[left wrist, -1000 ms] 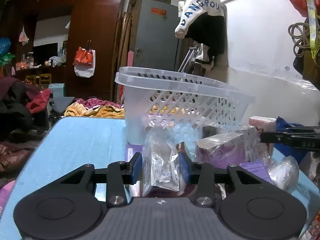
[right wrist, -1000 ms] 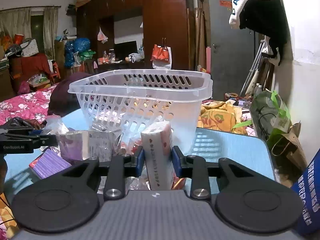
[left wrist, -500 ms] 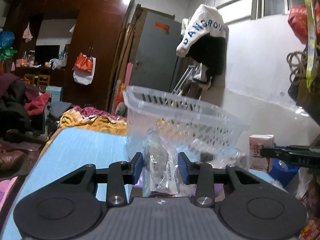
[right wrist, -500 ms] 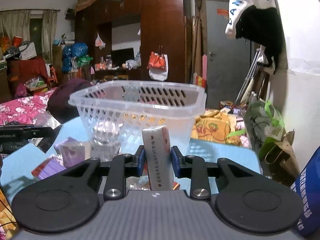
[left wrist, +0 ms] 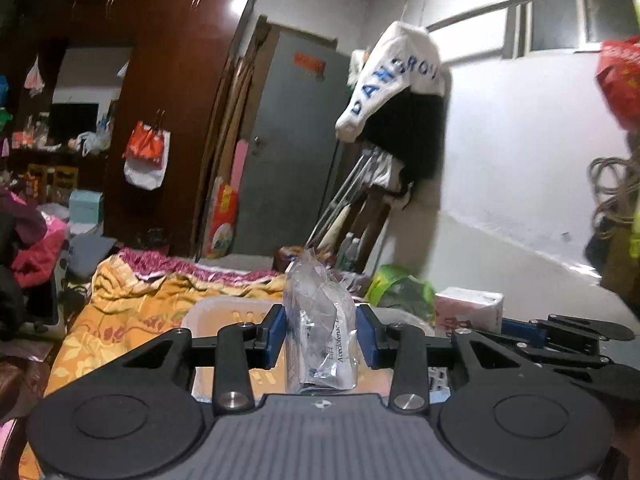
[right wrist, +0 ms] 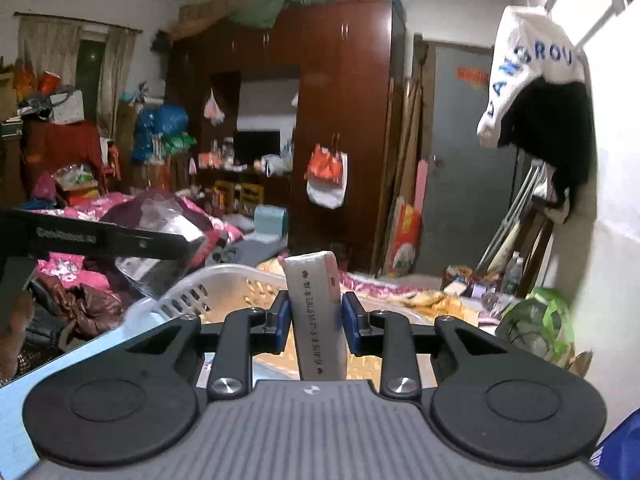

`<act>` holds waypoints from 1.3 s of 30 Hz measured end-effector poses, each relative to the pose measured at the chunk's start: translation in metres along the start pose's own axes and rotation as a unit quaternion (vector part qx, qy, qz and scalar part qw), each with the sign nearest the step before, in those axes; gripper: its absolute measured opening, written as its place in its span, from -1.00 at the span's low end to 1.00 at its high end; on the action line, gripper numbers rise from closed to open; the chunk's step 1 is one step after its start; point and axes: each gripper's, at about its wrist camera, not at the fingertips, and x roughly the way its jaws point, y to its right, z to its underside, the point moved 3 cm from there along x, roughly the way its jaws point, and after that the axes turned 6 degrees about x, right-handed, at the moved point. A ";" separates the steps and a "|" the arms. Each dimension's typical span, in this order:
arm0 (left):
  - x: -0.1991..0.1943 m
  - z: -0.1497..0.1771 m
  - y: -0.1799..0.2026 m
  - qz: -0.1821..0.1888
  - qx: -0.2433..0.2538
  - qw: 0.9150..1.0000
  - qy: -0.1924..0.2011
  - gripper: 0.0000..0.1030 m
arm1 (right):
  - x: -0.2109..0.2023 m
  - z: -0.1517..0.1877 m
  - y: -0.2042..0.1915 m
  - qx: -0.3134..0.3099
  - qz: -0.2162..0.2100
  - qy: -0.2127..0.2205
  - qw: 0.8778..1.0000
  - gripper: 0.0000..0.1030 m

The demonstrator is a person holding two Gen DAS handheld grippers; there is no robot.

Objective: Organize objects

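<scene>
Both tools loaded: left tool (left wrist: 321,334) pinching a clear medicine packet (left wrist: 320,332), right tool (right wrist: 314,317) a tissue pack (right wrist: 318,316). Centre both over the white basket (right wrist: 224,284) before letting go.

- A tall dark red-brown wardrobe (right wrist: 340,120) stood ahead of the right gripper (right wrist: 314,320) and to its left; bundles lay piled on its top
- A grey door (left wrist: 296,148) stood ahead of the left gripper (left wrist: 321,338), with a red notice near its top; planks leaned beside it
- A white wall (left wrist: 520,160) ran to that gripper's right; a barred window (left wrist: 568,8) sat high in it
- A white and black garment (left wrist: 396,92) hung ahead and above
- A yellow patterned blanket (left wrist: 132,304) lay ahead, low and left
- Curtains (right wrist: 36,56) hung far left of the right gripper
</scene>
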 end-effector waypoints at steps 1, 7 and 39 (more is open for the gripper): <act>0.006 0.002 -0.001 -0.001 0.001 1.000 -0.001 -0.15 | 0.006 0.001 0.001 -0.001 -0.002 -0.005 1.000 -0.36; 0.005 0.024 -0.015 -0.028 -0.009 0.999 -0.013 0.81 | -0.011 0.023 0.001 -0.018 0.033 0.013 0.999 0.96; -0.094 0.205 0.077 -0.001 0.081 0.996 -0.039 0.70 | -0.123 0.193 -0.041 0.066 -0.012 -0.024 0.997 0.49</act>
